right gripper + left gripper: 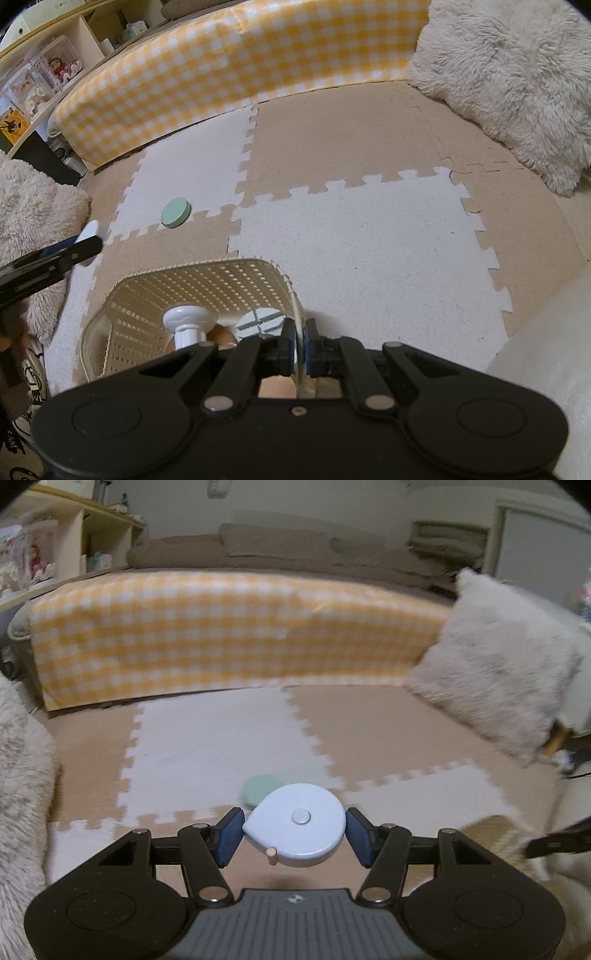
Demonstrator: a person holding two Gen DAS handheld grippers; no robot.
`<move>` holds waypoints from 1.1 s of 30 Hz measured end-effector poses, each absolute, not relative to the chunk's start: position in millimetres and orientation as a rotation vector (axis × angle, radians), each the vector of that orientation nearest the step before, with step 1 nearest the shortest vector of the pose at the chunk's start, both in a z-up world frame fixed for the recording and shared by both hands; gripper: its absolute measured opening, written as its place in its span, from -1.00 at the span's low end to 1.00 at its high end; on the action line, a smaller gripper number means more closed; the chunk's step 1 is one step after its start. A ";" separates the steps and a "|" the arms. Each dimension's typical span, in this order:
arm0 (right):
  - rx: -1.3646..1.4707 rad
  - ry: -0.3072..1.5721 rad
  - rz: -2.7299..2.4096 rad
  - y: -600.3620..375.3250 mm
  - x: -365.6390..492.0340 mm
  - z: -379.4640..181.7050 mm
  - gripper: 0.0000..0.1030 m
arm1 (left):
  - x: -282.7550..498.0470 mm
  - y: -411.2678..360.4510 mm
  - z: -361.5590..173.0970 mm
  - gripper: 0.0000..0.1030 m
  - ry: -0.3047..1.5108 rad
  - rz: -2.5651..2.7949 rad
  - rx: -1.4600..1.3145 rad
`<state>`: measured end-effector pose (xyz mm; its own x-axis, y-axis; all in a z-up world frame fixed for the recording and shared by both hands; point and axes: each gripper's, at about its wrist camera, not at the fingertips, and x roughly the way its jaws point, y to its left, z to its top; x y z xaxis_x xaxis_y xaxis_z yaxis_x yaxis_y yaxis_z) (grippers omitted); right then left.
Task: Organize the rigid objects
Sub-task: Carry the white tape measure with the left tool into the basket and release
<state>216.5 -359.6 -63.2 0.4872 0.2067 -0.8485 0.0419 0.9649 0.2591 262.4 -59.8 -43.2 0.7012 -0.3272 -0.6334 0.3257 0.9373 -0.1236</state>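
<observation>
My left gripper (294, 835) is shut on a pale blue teardrop-shaped tape measure (295, 825) and holds it above the foam floor mat. A mint green disc (258, 789) lies on the mat just beyond it; it also shows in the right wrist view (176, 212). My right gripper (298, 343) is shut on the rim of a cream lattice basket (207, 284). Inside the basket are a white knob-shaped piece (188, 321), a round pale blue grid piece (258, 318) and a brown object. The left gripper's finger shows at the left of the right wrist view (79, 247).
A yellow checked cover (221, 635) drapes a low bed edge at the back. Fluffy cushions sit at the right (498, 679) and left (33, 206). Shelves with boxed dolls (48, 77) stand at far left. The floor is puzzle foam mat (369, 236).
</observation>
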 end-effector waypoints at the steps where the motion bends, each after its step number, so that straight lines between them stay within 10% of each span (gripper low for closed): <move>1: 0.261 1.061 0.101 -360.1 216.3 -63.2 -0.89 | 255.9 -63.2 -38.4 0.17 0.703 -0.382 -0.015; 33: 0.242 1.077 0.102 -356.4 213.4 -62.5 -0.89 | 233.2 -183.9 -91.9 0.17 0.945 -0.437 -0.141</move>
<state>213.4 -356.4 -62.5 0.4721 0.1998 -0.8586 0.0354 0.9689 0.2450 233.2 -183.9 -91.9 0.5063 -0.4218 -0.7521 0.3002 0.9039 -0.3048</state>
